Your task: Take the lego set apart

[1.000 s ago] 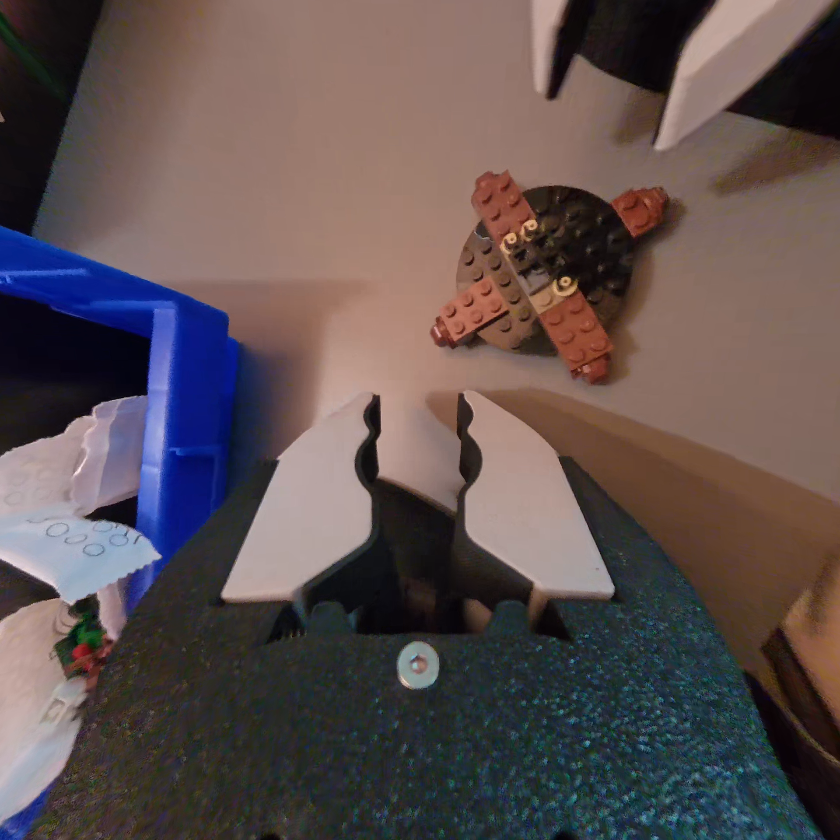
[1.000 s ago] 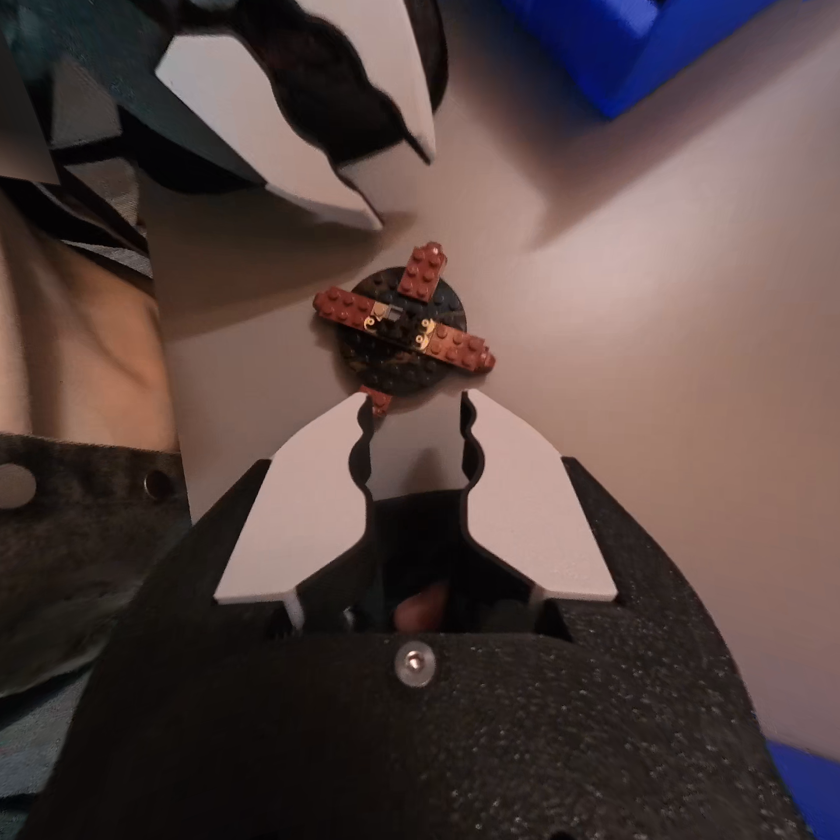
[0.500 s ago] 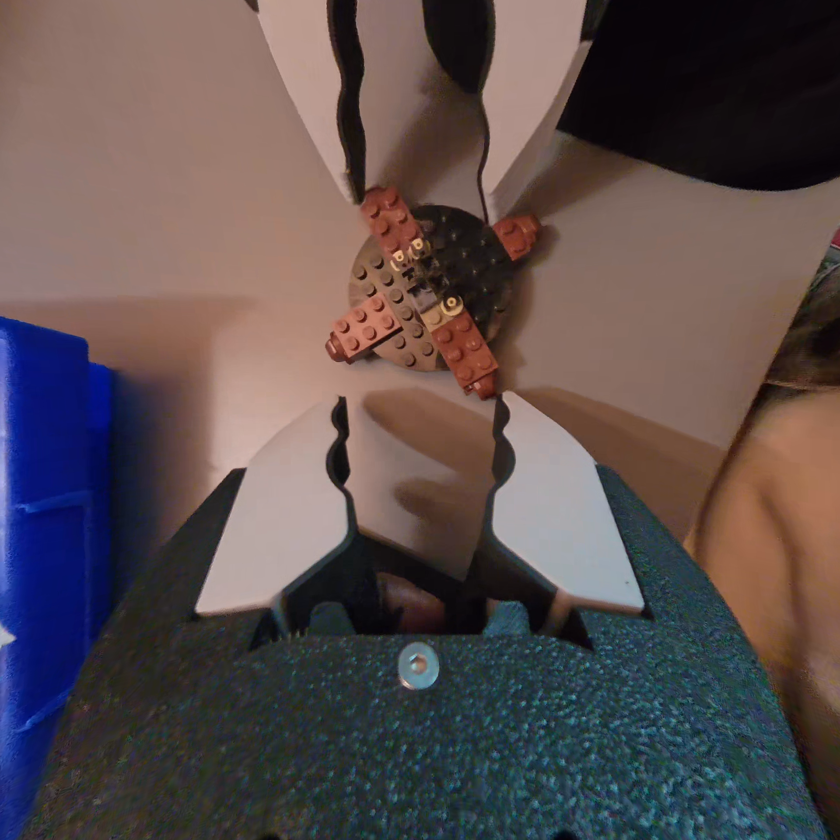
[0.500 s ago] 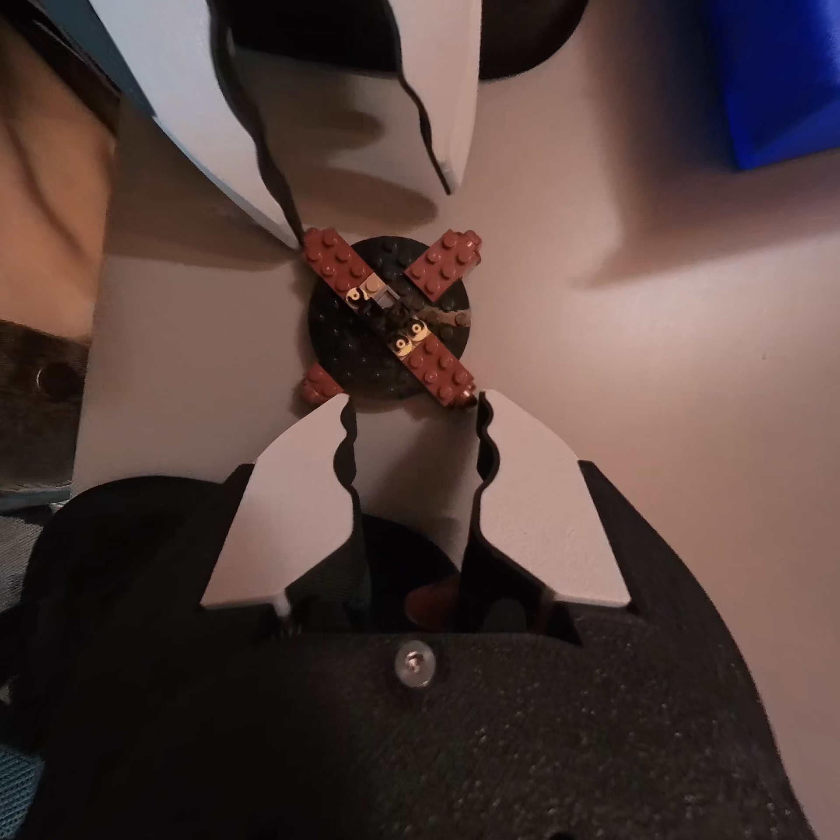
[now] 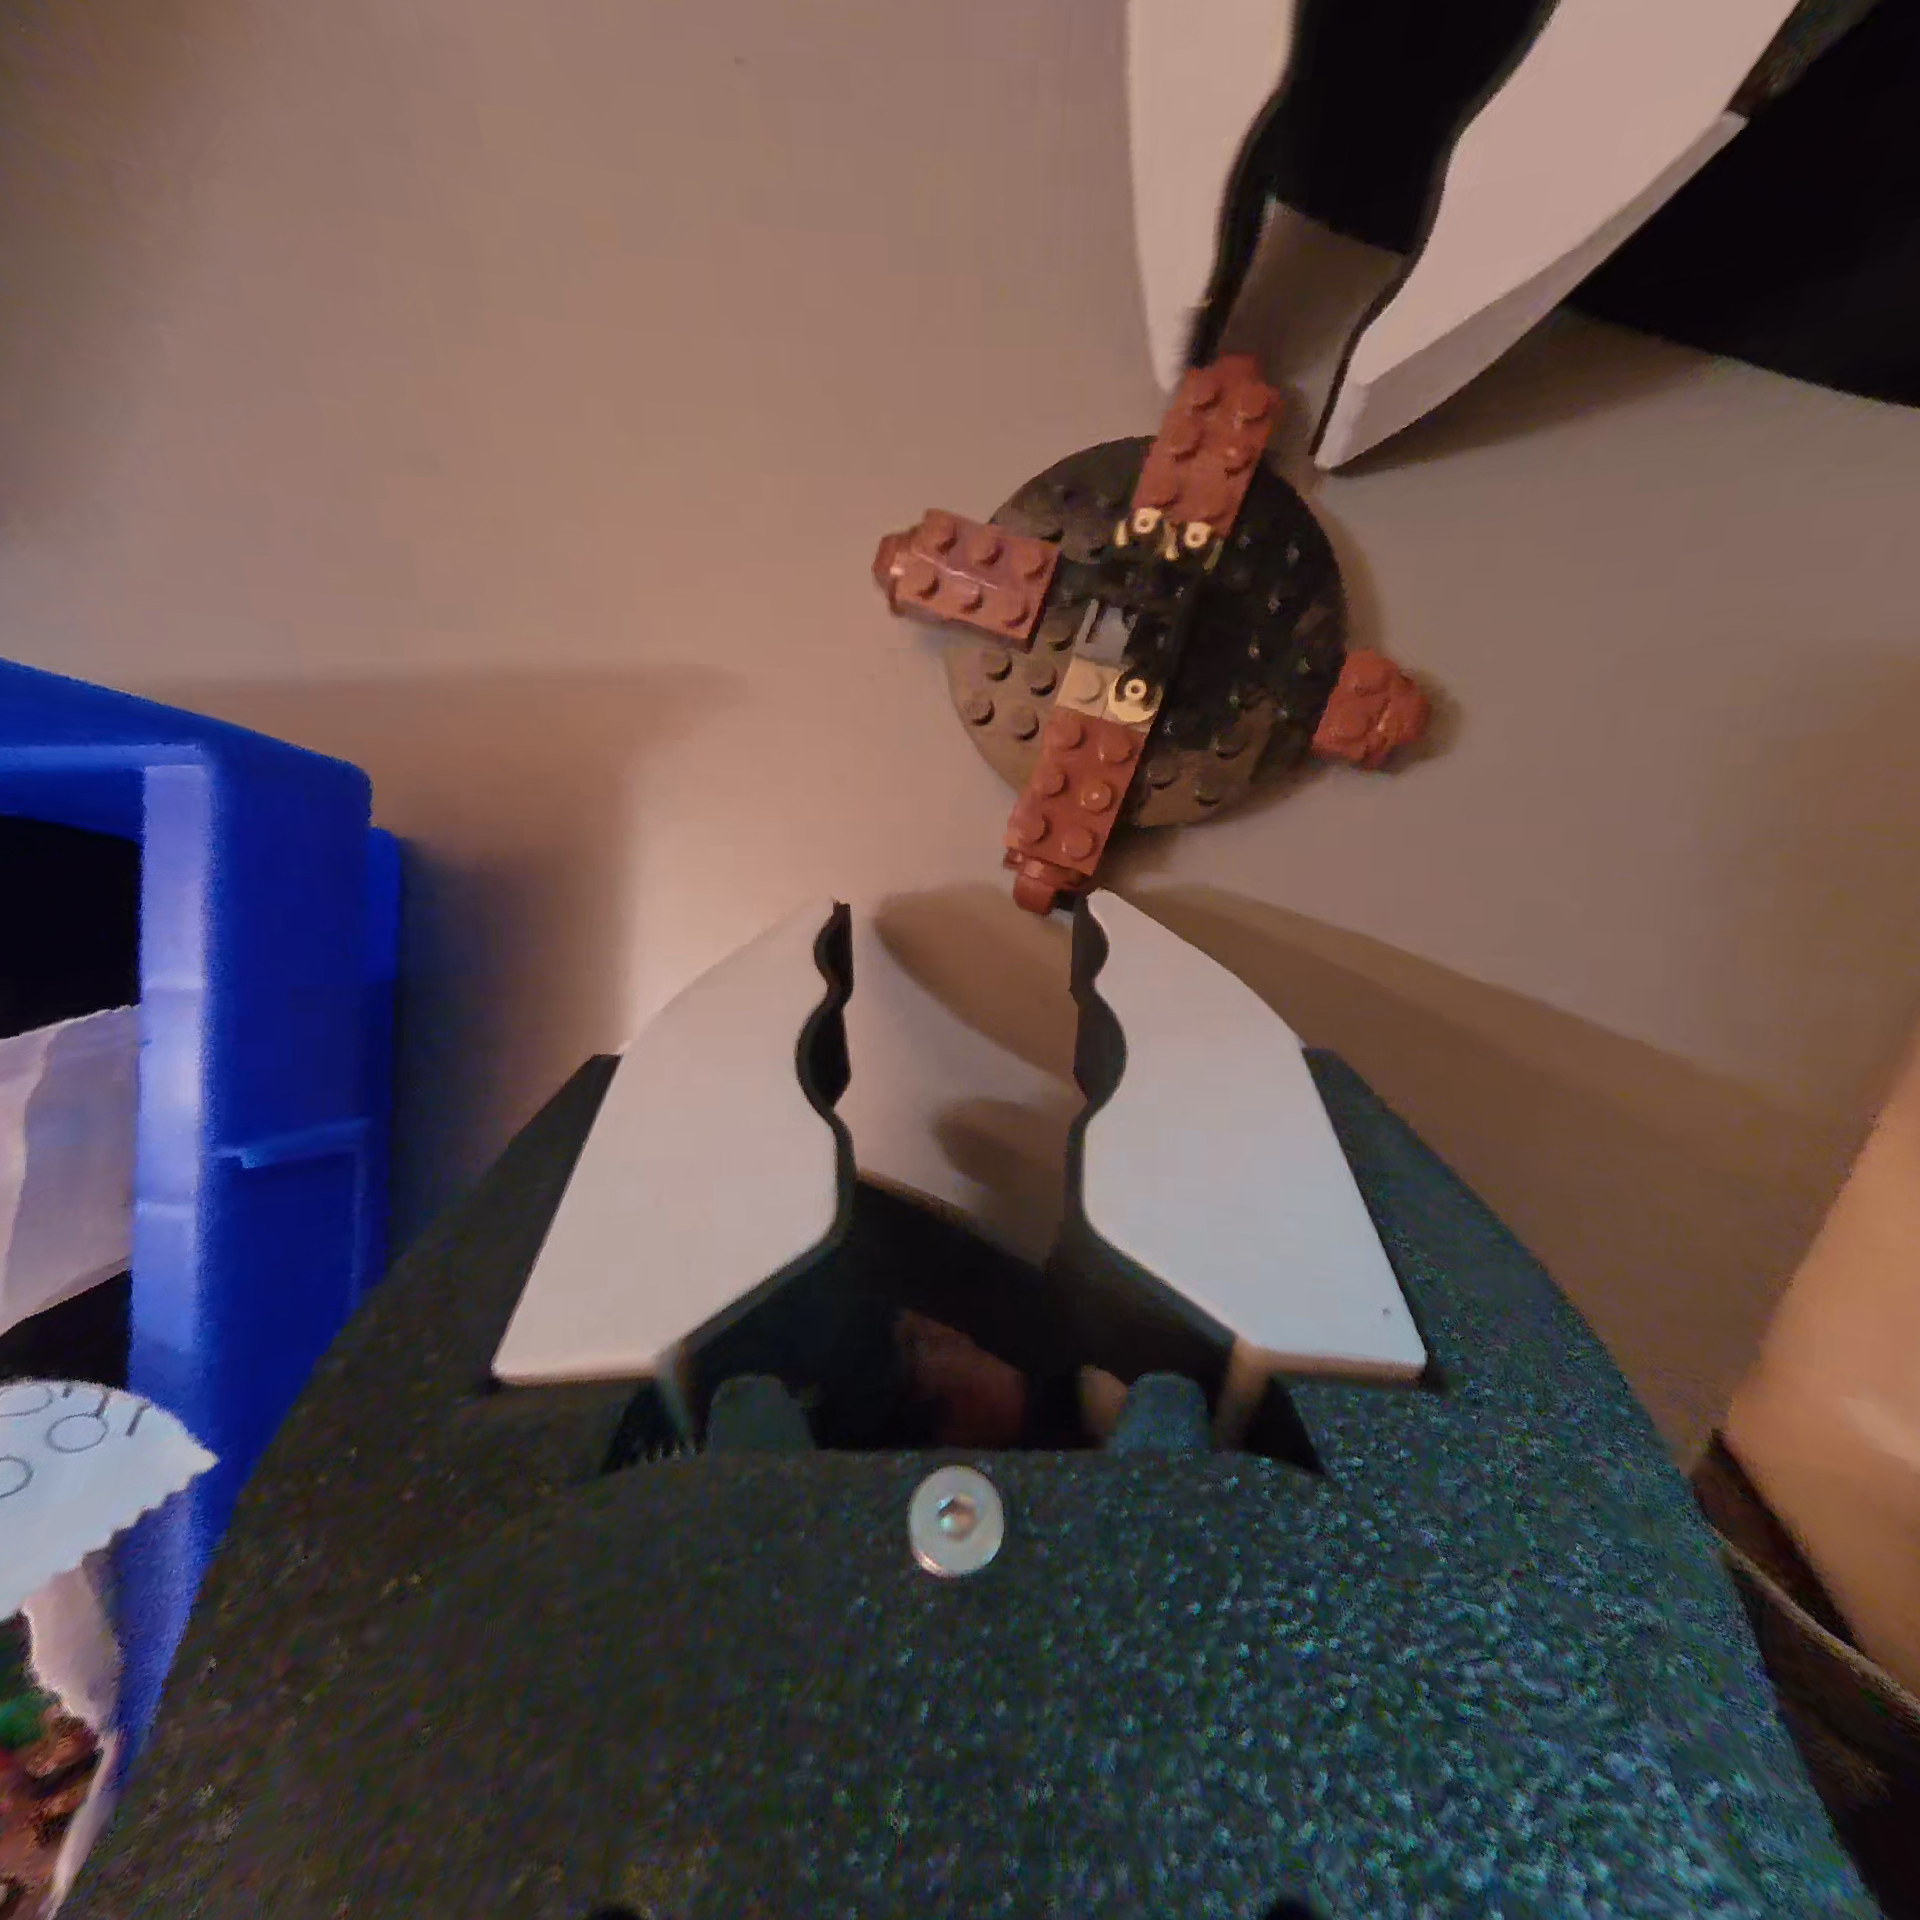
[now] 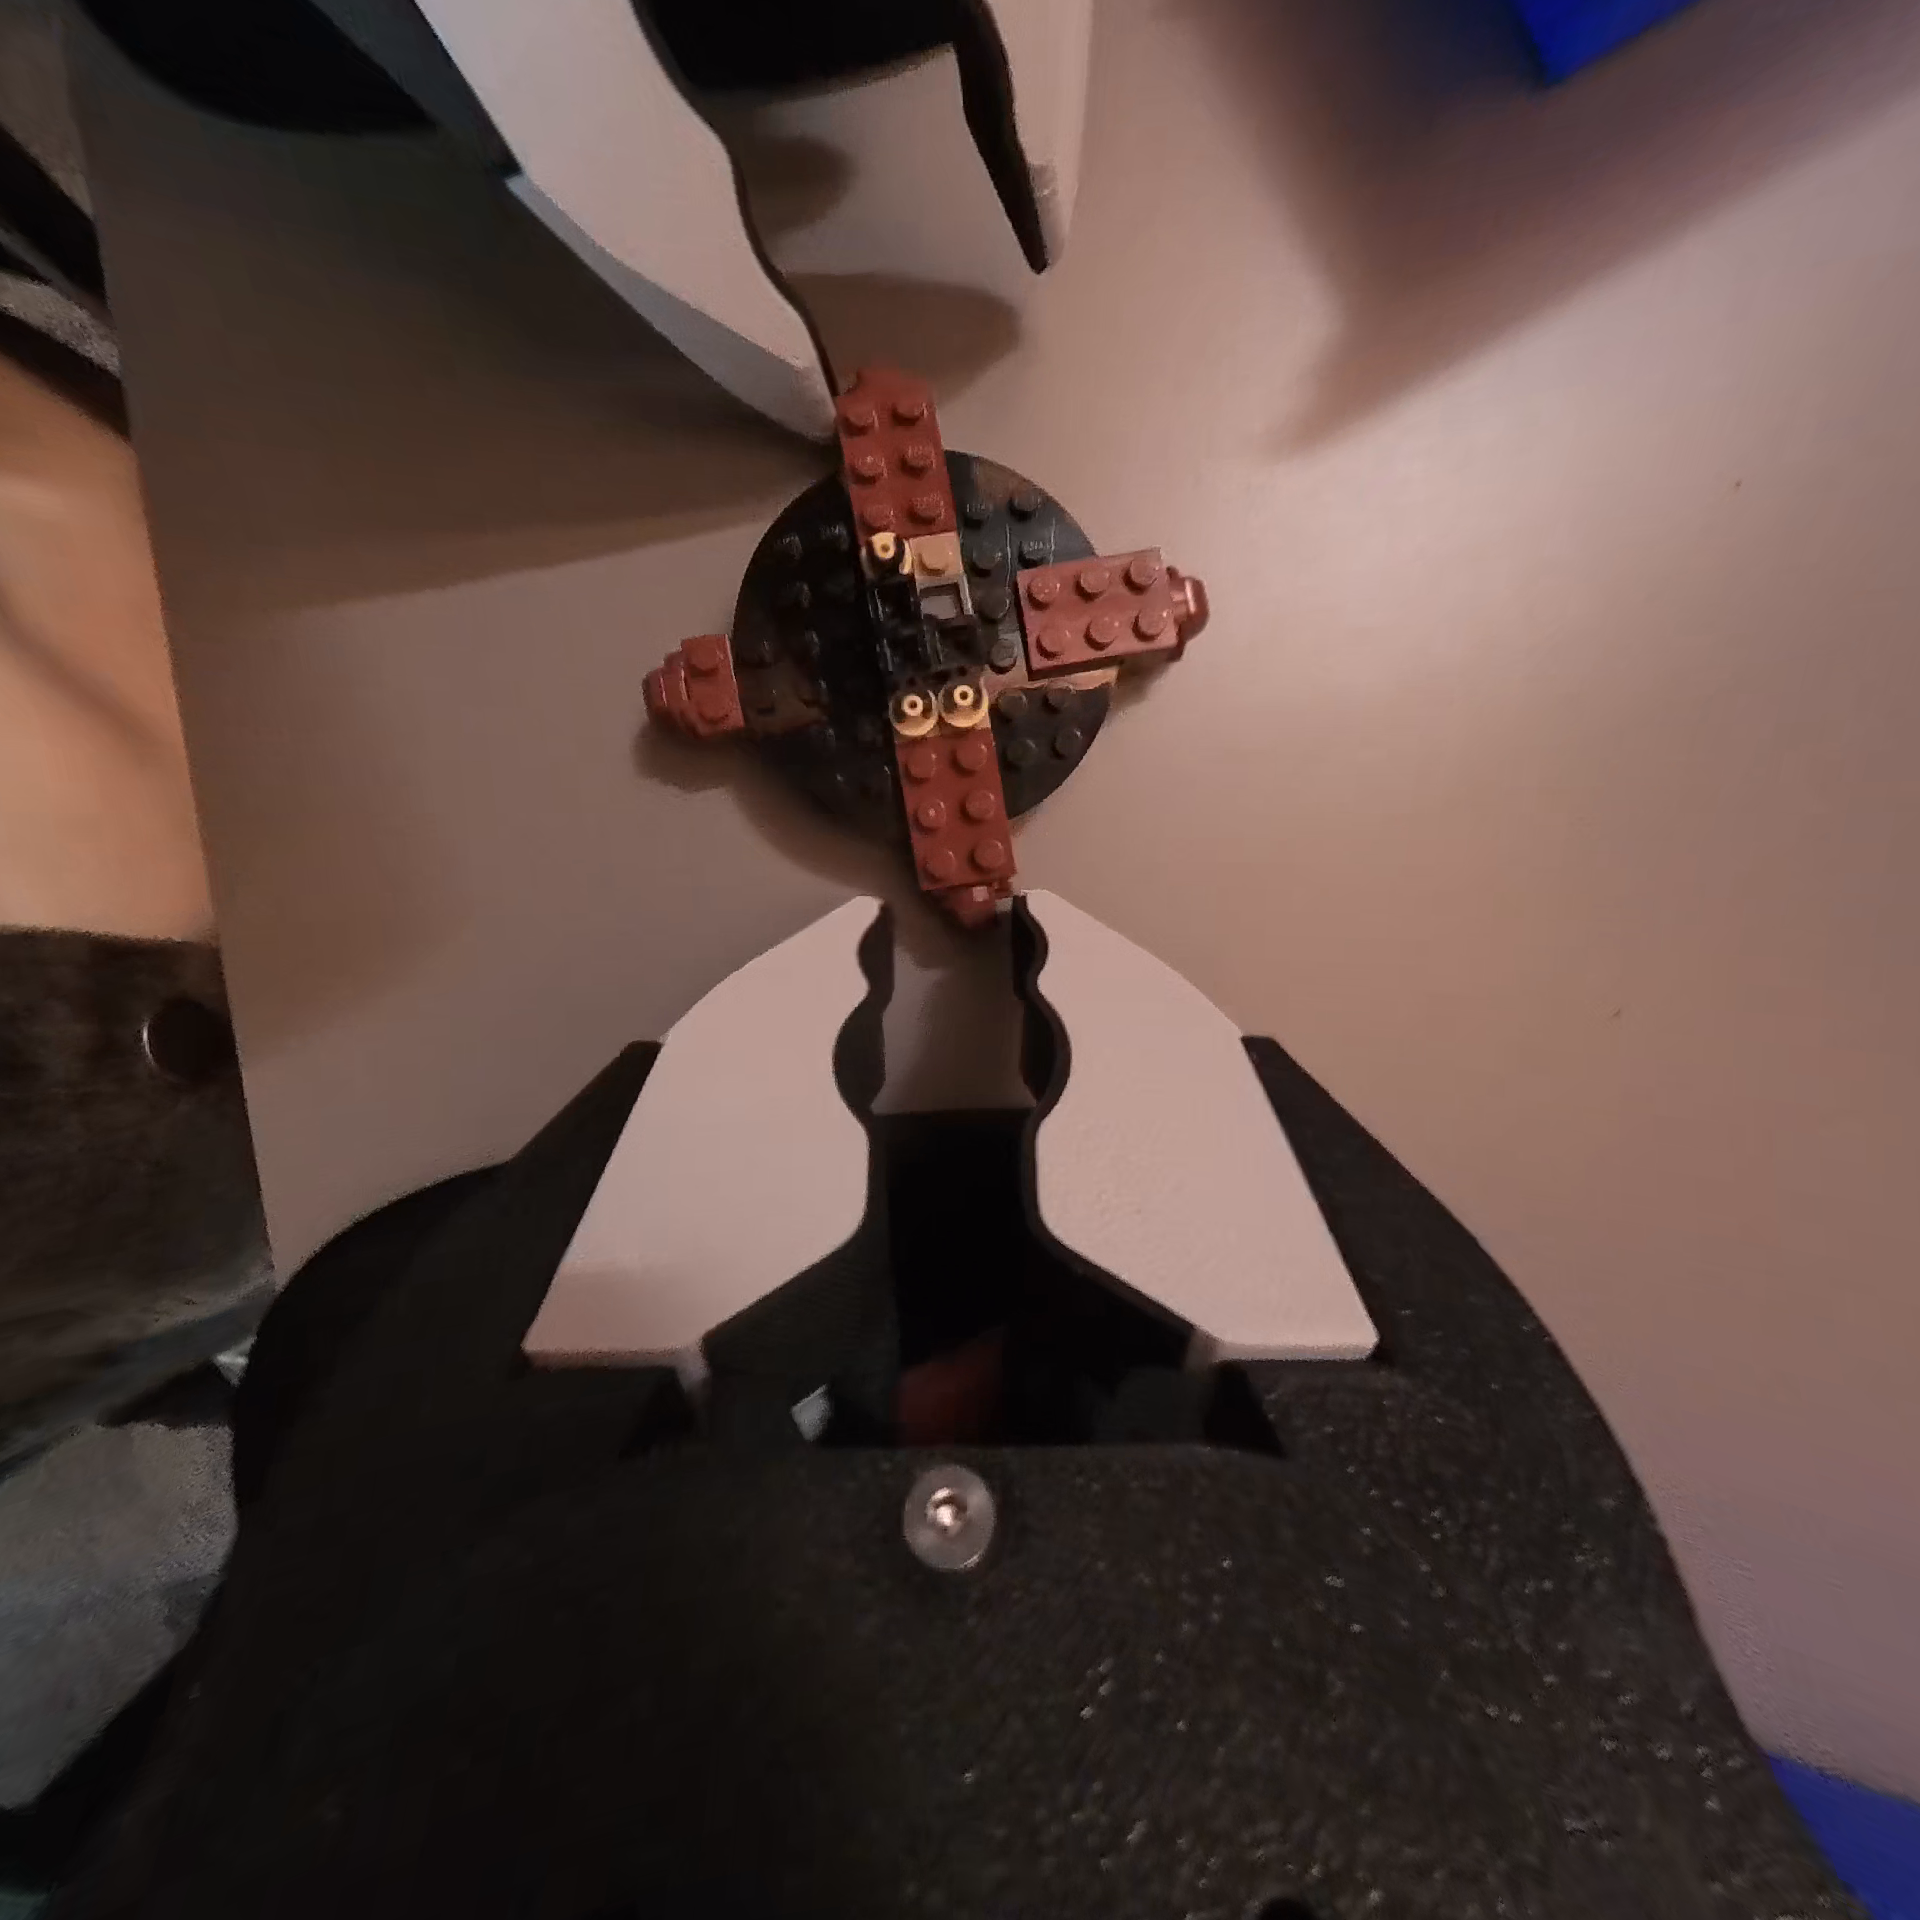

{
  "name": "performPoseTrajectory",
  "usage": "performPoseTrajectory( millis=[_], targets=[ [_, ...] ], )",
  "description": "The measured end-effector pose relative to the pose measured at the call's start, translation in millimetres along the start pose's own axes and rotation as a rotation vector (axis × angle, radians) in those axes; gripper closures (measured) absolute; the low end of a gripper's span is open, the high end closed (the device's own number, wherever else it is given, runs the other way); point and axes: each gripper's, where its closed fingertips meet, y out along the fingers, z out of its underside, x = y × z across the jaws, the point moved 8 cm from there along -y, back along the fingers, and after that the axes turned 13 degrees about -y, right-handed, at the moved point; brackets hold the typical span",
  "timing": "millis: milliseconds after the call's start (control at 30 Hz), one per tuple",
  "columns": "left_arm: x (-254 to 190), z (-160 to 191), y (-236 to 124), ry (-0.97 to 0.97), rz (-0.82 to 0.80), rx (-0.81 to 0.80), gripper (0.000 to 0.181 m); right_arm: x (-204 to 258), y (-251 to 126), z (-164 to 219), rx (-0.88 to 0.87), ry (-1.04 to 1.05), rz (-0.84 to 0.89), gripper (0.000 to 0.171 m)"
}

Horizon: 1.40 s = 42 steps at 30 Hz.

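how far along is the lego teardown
Done: nothing visibly; the lego set is whole, brown plates crossed on the black round plate, lying on the table. In hand: the open right tongs and open left tongs meet opposite ends of the long brown arm. Left: pulling every piece off.

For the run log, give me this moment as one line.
stage: approach | left gripper: open, tip beside brown arm end | right gripper: open, at opposite arm end | lego set: assembled, flat on table
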Motion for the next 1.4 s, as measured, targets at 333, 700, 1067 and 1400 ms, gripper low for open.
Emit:
performPoseTrajectory(
  millis=[333,700,1067,1400],
  targets=[
    [-0.4,4.3,-9.2,-0.002,-0.032,-0.052,0.147,4.7,-7.3,4.5,-0.014,0.067,0.05,0.147],
    [-5.3,-0.2,-18.1,0.022,0.021,-0.145,0.154,6.2,-13.8,-4.2,-0.045,0.057,0.096,0.145],
    [-8.3,-9.3,-10.5,0.02,0.079,-0.201,0.147,1.7,-9.3,-12.9,-0.06,0.015,0.085,0.141],
    [-8.5,-4.9,-2.6,0.04,0.098,-0.187,0.158,2.0,-0.2,-15.2,-0.081,0.009,0.032,0.143]
  ],
)
